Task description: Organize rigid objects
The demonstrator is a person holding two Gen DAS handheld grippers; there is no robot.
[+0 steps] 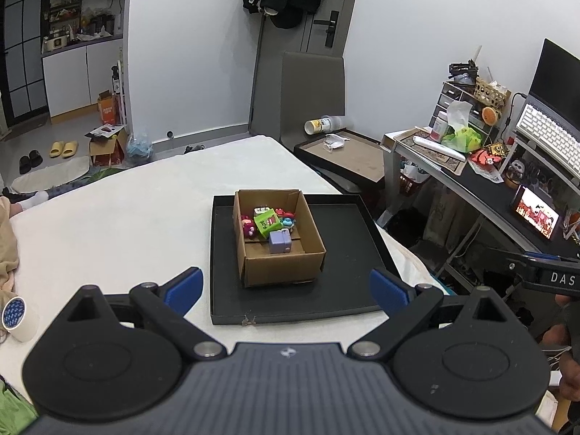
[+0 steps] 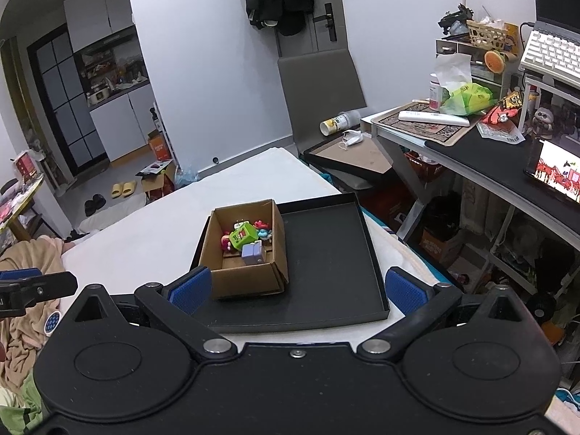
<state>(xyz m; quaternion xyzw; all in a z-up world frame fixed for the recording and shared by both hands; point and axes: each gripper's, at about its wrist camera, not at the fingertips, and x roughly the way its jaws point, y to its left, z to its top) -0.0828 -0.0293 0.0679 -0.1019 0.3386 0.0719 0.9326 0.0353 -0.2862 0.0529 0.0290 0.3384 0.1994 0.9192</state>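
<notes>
An open cardboard box (image 1: 286, 266) (image 2: 246, 279) stands in a black tray (image 1: 348, 253) (image 2: 326, 253) on a white bed. Inside lie a green cube (image 1: 267, 224) (image 2: 242, 235), a lilac cube (image 1: 280, 242) (image 2: 252, 253) and several small colourful toy figures (image 1: 248, 227) (image 2: 226, 243). My left gripper (image 1: 286, 288) is open and empty, held back from the tray's near edge. My right gripper (image 2: 297, 291) is open and empty, over the tray's near edge. Each gripper's side shows at the edge of the other's view.
A desk (image 2: 482, 152) with a keyboard, a lit phone (image 1: 535, 217) and clutter stands to the right. A second flat tray (image 1: 348, 156) and a grey chair (image 1: 311, 90) lie beyond the bed. A tape roll (image 1: 16, 317) and a beige blanket (image 2: 25, 290) lie left.
</notes>
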